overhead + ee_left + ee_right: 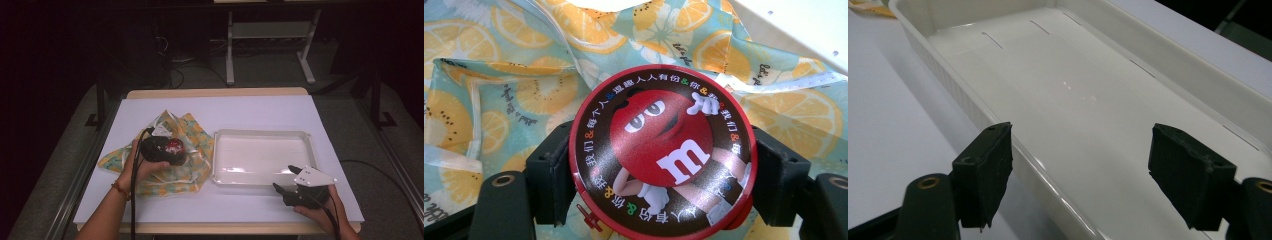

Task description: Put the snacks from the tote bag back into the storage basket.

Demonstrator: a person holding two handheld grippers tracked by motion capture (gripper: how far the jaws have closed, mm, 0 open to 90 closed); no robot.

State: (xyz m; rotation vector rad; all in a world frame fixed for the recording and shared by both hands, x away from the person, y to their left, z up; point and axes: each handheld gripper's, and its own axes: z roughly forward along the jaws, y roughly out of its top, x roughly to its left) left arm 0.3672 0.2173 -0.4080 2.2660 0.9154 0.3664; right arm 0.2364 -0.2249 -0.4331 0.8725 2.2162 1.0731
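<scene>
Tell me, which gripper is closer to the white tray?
The right gripper. Its open jaws sit at the white tray's near right corner, while the left gripper is off to its left, over the cloth, clamping a round tin.

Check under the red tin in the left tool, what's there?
The red tin, clamped by the left tool, sits over a citrus-print cloth spread on the white table. Whatever lies directly beneath the tin is covered.

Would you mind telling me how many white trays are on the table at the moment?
1. The white tray sits empty on the table's right half, beside the fruit-print cloth. The right gripper, open, is at its near right corner.
</scene>
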